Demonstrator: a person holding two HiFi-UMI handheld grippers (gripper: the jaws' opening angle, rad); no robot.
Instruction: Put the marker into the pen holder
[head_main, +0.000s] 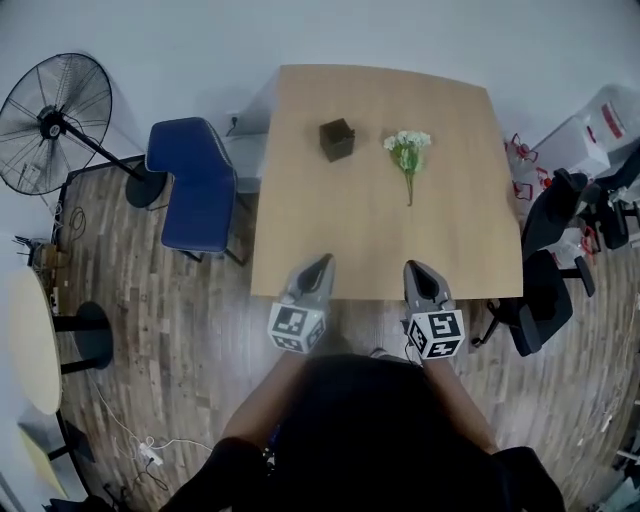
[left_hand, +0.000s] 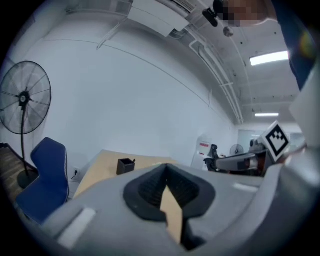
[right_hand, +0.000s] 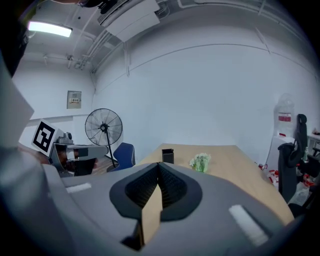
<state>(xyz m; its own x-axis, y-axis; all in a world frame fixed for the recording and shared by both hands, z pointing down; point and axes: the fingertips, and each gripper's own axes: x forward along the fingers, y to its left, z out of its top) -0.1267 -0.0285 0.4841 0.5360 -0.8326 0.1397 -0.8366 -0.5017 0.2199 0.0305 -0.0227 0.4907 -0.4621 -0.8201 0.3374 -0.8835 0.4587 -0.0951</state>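
Both grippers are held side by side at the near edge of the wooden table (head_main: 450, 230), apart from each other, with their tips pointed toward the far side. The left gripper (head_main: 323, 260) is seen closed, its dark ribbed pads brought together at the tips; nothing is held between them, and only a wedge of tabletop shows behind. The right gripper (head_main: 414, 266) is likewise closed on nothing, its pads meeting at the tips.

The pen holder (head_main: 337, 139), a small dark square box, is stood upright on the far part of the table, a little left of centre and well apart from both grippers. In the left gripper view a thin dark tip is seen above its rim; whether this is the marker cannot be told, and no marker can be made out elsewhere on the table. A small bunch of white flowers (head_main: 408, 150) is laid flat to the right of the holder, near it but not touching, with the blooms at the far end and the green stems pointed near.

A blue chair (head_main: 195, 185) is placed at the table's left side; a standing fan (head_main: 50, 120) is seen further left on the wooden floor; black office chairs (head_main: 545, 270) are grouped at the right.
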